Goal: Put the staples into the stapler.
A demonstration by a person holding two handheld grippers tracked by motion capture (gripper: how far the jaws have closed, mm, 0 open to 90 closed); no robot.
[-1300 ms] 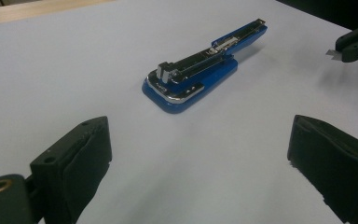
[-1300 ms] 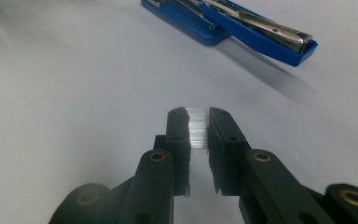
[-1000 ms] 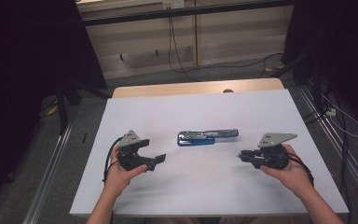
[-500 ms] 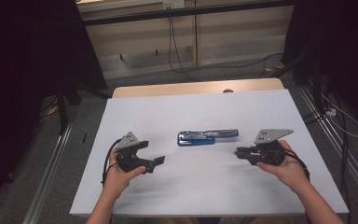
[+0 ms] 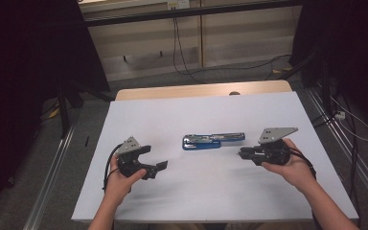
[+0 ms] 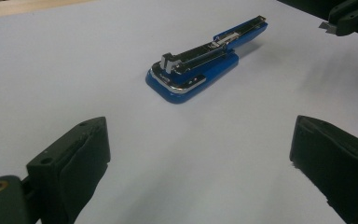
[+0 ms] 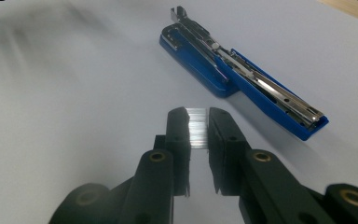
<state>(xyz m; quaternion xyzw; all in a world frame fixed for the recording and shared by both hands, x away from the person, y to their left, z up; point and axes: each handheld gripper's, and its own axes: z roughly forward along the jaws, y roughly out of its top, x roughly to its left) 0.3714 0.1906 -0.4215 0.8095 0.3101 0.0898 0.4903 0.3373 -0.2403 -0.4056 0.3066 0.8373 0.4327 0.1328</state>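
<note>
No readable text, label, brand, number or sign found anywhere. Looked over the open blue plastic stapler with its chrome metal magazine, the white-covered worktop and the black fingers: all bare of lettering. Nothing legible on the background walls either.
</note>
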